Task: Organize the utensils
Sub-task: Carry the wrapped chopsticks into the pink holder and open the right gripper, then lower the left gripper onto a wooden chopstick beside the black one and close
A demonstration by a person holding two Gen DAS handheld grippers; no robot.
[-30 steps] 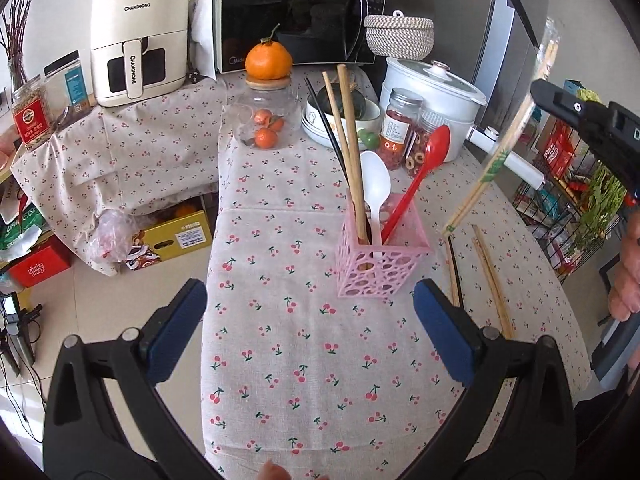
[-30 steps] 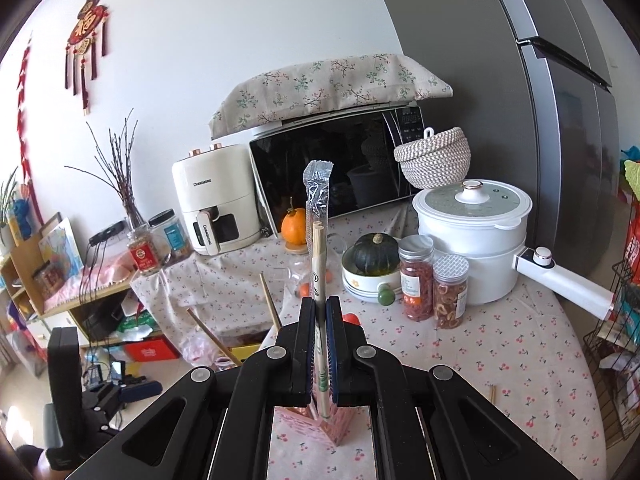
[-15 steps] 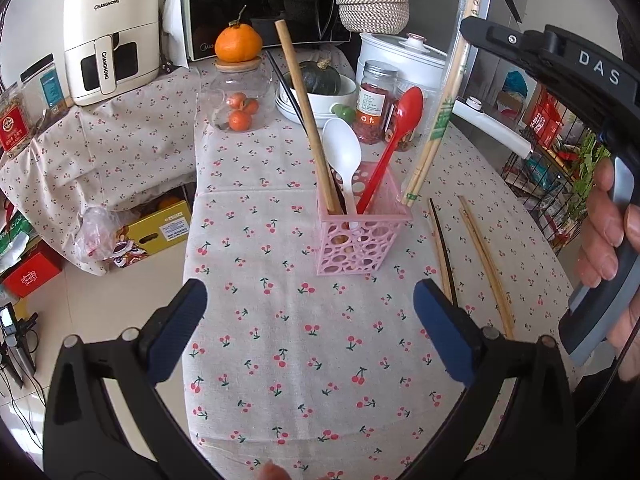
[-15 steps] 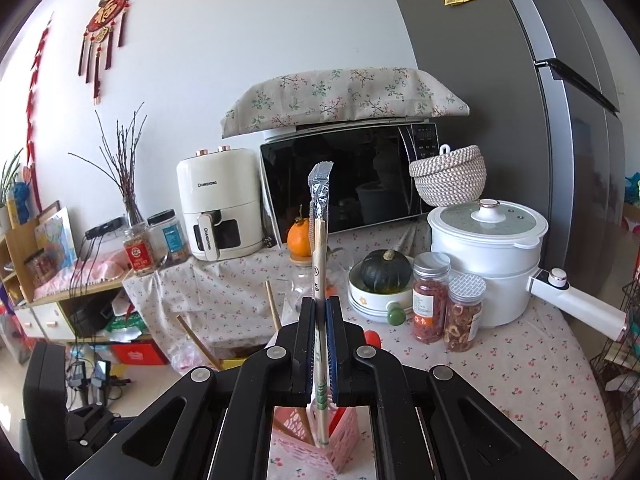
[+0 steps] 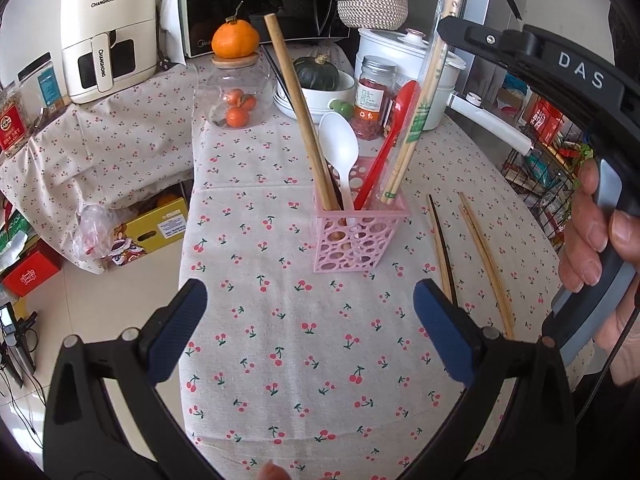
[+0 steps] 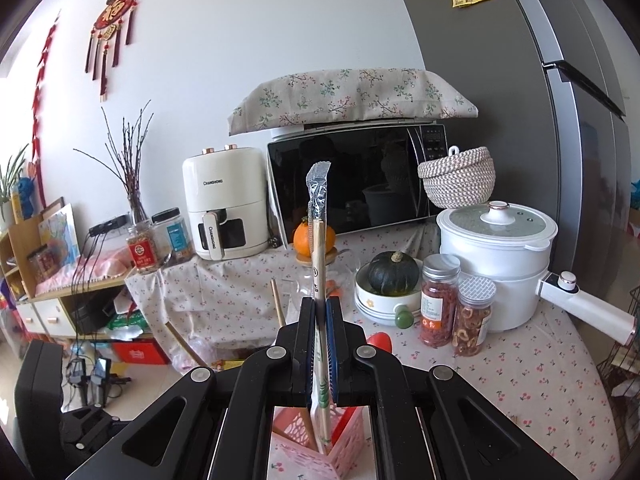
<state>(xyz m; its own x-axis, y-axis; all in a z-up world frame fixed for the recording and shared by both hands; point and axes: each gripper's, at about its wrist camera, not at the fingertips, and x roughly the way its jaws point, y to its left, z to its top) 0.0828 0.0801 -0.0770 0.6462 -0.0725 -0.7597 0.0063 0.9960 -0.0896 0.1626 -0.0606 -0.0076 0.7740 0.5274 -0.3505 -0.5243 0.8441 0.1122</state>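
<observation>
A pink perforated holder (image 5: 360, 236) stands mid-table with a thick wooden stick (image 5: 300, 116), a white spoon (image 5: 338, 146) and a red spoon (image 5: 400, 116) in it. My right gripper (image 6: 321, 308) is shut on a plastic-wrapped pair of chopsticks (image 6: 319, 248). The wrapped chopsticks (image 5: 420, 120) stand nearly upright, their lower tips inside the holder's right corner (image 6: 320, 448). The right gripper's black arm (image 5: 532, 60) reaches in from the upper right. My left gripper (image 5: 310, 336) hangs open above the tablecloth in front of the holder, nothing between its fingers. Loose chopsticks (image 5: 480, 256) lie right of the holder.
Behind the holder stand a glass jar with oranges (image 5: 234, 96), a bowl with a green squash (image 5: 316, 80), spice jars (image 5: 370, 100), a white pot (image 5: 408, 68), a microwave (image 5: 260, 4) and an air fryer (image 5: 108, 36). A wire rack (image 5: 548, 168) flanks the table's right edge.
The right gripper has carried the wrapped chopsticks left and down, from the air right of the holder to tips inside it. The left gripper stays open and barely shifts.
</observation>
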